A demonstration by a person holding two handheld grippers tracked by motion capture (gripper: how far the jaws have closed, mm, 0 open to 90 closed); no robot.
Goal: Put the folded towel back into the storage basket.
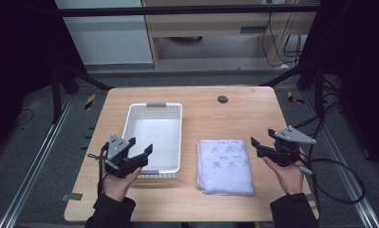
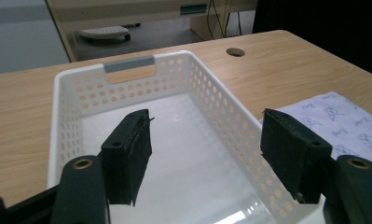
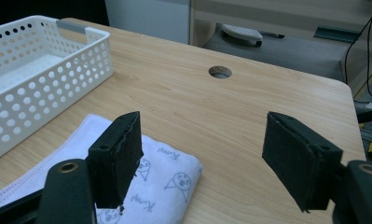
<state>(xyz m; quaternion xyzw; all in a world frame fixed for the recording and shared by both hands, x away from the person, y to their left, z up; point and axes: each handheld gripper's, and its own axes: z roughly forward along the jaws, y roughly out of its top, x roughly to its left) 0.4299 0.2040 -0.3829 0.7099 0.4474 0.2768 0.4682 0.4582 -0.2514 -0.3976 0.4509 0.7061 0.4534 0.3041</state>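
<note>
So there's one wooden table [image 1: 201,190] and only a few things on it. One white plastic basket [image 1: 154,110] with holes in its walls sits on the left half, nothing inside it as far as I can see. One folded cloth [image 1: 224,165], pale with little cartoon prints, lies flat on the right half, just beside the basket but not touching it. There's also one round hole [image 1: 222,99] in the tabletop near the far edge.

Two grippers, one in each hand. The left gripper [image 1: 140,148] hangs over the basket's near left corner, jaws spread wide with nothing between them; in the left gripper view you look straight between its fingers [image 2: 127,156] into the basket [image 2: 127,84], with the cloth [image 2: 342,121] off to the right. The right gripper [image 1: 262,143] sits just right of the cloth, pointing towards it, jaws also apart and gripping nothing. In the right gripper view one of its fingers [image 3: 116,156] is over the corner of the cloth [image 3: 169,175], the other over bare wood, and I can't tell if anything touches the cloth.

One cable [image 1: 339,190] loops away from the right gripper off the table edge.
</note>
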